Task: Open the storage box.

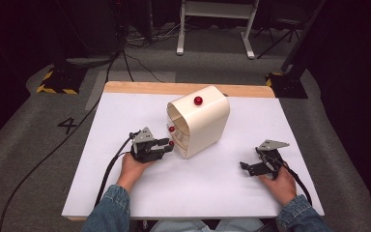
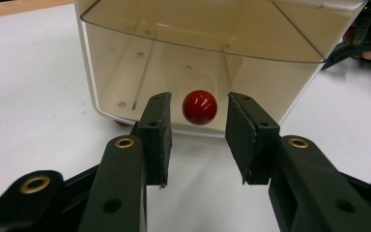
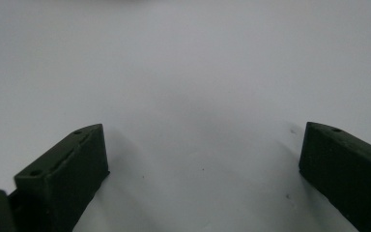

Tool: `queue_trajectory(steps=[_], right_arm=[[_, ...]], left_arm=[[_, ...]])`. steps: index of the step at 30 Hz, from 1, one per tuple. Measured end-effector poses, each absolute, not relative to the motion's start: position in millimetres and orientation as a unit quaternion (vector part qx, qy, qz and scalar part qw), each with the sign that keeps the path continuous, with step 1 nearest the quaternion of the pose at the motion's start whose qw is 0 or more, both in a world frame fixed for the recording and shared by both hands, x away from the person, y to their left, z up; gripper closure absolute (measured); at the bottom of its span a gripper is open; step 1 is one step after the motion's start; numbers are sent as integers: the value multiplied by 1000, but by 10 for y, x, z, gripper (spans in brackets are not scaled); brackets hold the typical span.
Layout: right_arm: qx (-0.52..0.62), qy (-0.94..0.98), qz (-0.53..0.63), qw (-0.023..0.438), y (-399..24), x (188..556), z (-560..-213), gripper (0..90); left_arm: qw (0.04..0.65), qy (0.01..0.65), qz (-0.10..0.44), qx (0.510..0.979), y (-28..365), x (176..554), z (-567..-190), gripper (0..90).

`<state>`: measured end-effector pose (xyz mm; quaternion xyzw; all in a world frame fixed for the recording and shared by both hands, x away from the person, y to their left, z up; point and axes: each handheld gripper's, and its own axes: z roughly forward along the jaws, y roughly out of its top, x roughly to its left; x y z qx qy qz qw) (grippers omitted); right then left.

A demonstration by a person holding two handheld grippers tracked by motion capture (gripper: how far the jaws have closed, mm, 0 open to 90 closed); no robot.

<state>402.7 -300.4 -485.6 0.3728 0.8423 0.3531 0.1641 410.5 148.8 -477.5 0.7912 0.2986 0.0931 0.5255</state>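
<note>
A cream drawer cabinet [image 1: 200, 121] with a rounded top stands at the middle of the white table [image 1: 125, 193]; a red ball [image 1: 198, 100] sits on its top. Two red knobs [image 1: 172, 129] show on its front drawers. My left gripper [image 1: 168, 144] is open right at the lower drawer, its jaws on either side of that drawer's red knob [image 2: 199, 107] without touching it. The drawer [image 2: 193, 63] looks translucent and holds nothing I can see. My right gripper [image 1: 245, 167] is open and rests low over bare table at the right, away from the cabinet.
A wooden strip [image 1: 140, 87] runs along the table's far edge. Beyond it lie grey floor, cables [image 1: 140, 63], a white stand's legs [image 1: 212, 29] and yellow-black marked bases [image 1: 58, 84]. The right gripper [image 2: 362, 34] shows past the cabinet in the left gripper view.
</note>
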Motion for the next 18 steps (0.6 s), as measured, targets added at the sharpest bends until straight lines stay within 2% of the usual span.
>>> queue_trajectory(steps=[4, 12, 18], right_arm=[[373, 842, 353, 164, -3004, 4027, -4856, 34], [373, 842, 353, 164, -3004, 4027, -4856, 35], [373, 842, 353, 164, -3004, 4027, -4856, 35]], left_arm=[[522, 298, 96, 794, 1476, 4120, -4784, 628], [516, 290, 101, 800, 1446, 4106, -4780, 727], [515, 291, 100, 800, 1448, 4102, -4774, 737]])
